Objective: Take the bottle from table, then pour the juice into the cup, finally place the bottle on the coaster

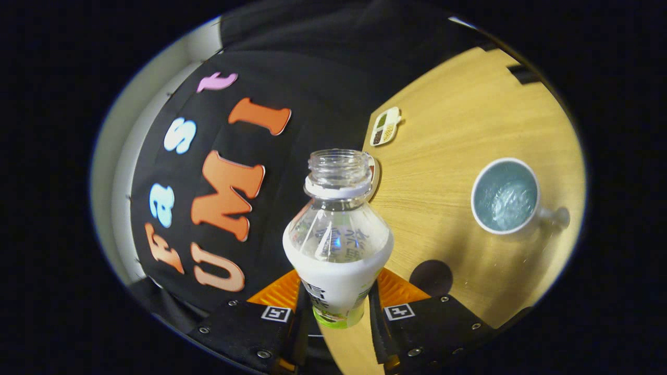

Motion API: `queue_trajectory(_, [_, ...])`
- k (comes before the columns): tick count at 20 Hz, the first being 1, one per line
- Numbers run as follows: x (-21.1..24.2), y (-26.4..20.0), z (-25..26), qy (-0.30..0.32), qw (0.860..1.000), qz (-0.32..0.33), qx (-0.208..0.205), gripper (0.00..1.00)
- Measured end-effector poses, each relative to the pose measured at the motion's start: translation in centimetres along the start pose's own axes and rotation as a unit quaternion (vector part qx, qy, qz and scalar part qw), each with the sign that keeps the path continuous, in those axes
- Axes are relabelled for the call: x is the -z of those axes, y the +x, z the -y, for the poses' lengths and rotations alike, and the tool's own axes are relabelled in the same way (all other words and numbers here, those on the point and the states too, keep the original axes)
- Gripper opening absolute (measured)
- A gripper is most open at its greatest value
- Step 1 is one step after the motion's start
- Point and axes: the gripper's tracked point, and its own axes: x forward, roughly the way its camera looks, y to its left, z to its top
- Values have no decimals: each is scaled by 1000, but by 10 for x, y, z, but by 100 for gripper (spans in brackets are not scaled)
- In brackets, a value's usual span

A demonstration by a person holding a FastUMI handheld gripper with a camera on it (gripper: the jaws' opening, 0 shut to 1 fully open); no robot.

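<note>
My gripper (337, 307) is shut on a clear plastic bottle (337, 245) with a white label and no cap. Both orange fingers (275, 292) press its lower body. The bottle's open mouth points away from me, and the whole view is tilted. A light blue cup (504, 196) with a white rim and a handle stands on the wooden table (443, 156), off to the right of the bottle, with clear liquid showing inside. A dark round coaster (431, 277) lies on the table just beside the right finger, between the bottle and the cup.
A small white tray (385, 126) with several compartments of dark and green contents lies on the table beyond the bottle's mouth. The booth's black cloth wall rises to the left of the table's edge.
</note>
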Motion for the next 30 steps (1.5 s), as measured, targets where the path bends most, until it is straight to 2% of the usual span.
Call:
queue_trajectory(2, [-4,0,3,-103,994,7,26,51])
queue_trajectory(4, [-3,-3,4,-195,979,13,58,51])
queue_trajectory(9, [-14,-2,-17,-346,934,42,82,51])
queue_trajectory(12, [-17,1,-21,-428,896,57,103,51])
queue_trajectory(14, [-8,5,-27,-451,885,54,97,51])
queue_trajectory(20, [33,37,-16,-470,877,24,92,51])
queue_trajectory(23, [45,50,0,-488,866,9,108,51])
queue_trajectory(27, [55,62,8,-486,867,5,109,51])
queue_trajectory(30, [58,65,23,-500,857,-1,126,51])
